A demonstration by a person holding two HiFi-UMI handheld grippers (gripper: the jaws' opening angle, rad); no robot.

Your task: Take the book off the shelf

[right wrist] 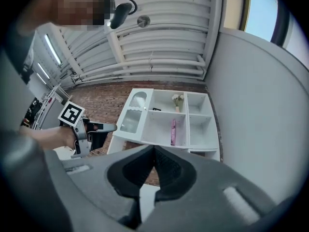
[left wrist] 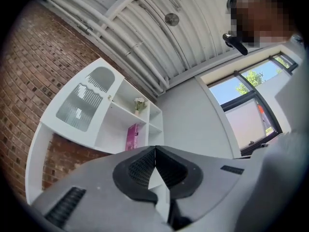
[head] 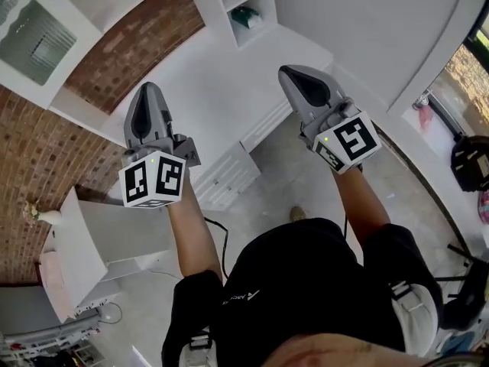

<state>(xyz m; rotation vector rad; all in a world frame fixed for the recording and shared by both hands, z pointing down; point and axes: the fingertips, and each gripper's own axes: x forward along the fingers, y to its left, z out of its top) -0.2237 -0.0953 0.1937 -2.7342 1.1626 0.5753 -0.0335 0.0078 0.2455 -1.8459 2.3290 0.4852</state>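
A thin pink book (right wrist: 173, 131) stands upright in the middle cubby of a white wall shelf (right wrist: 199, 129); the left gripper view also shows the book (left wrist: 133, 136), some way beyond the jaws. In the head view the book is hidden. My left gripper (left wrist: 155, 150) is shut with nothing in it and held out at chest height (head: 150, 90). My right gripper (right wrist: 154, 149) is likewise shut and empty, raised to the right (head: 289, 73). Both point toward the shelf from a distance. The left gripper (right wrist: 84, 132) shows at the left of the right gripper view.
A small vase of flowers (right wrist: 178, 100) stands in the cubby above the book. The shelf's left part has a glazed door (left wrist: 82, 103). A brick wall (head: 46, 151) lies behind. A low white drawer unit (head: 225, 176) and a white table (head: 84, 243) stand below.
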